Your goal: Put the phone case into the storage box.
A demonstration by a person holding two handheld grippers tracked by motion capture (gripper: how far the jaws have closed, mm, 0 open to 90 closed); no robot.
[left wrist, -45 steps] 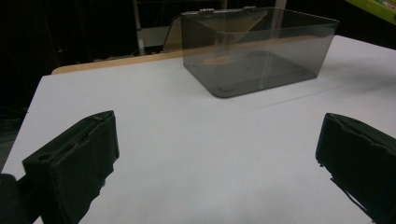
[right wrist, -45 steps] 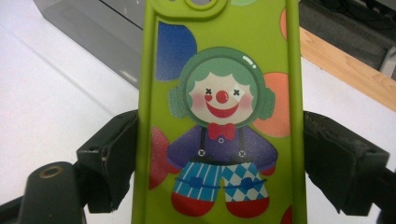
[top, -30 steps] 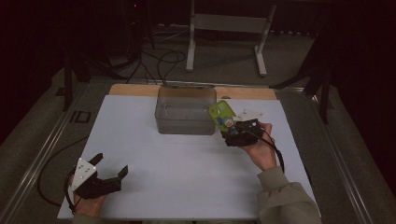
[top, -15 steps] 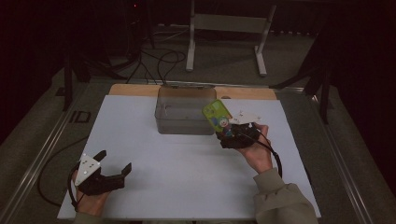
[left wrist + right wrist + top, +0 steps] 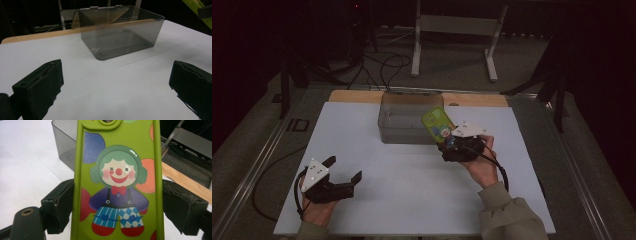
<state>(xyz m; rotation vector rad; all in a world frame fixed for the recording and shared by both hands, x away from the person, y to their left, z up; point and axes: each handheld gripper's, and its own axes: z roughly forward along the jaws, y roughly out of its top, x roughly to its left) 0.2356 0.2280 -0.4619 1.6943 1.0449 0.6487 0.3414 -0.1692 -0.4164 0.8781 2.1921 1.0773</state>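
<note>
Over the white table [image 5: 412, 190], jaws clamp the green phone case [image 5: 117, 182] edgewise.

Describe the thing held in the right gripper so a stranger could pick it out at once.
Start at the white table and find the smoky clear box near its far edge. Just right of the box, the right gripper clamps a phone case by its sides. It is lime green, with a cartoon clown printed on it.

Your left hand-held gripper [image 5: 343, 172] sits low at the near left, jaws spread wide with nothing between them. Your right hand-held gripper [image 5: 451, 145] is raised, forearm angled inward, its jaws pressed against both edges of what it holds.
</note>
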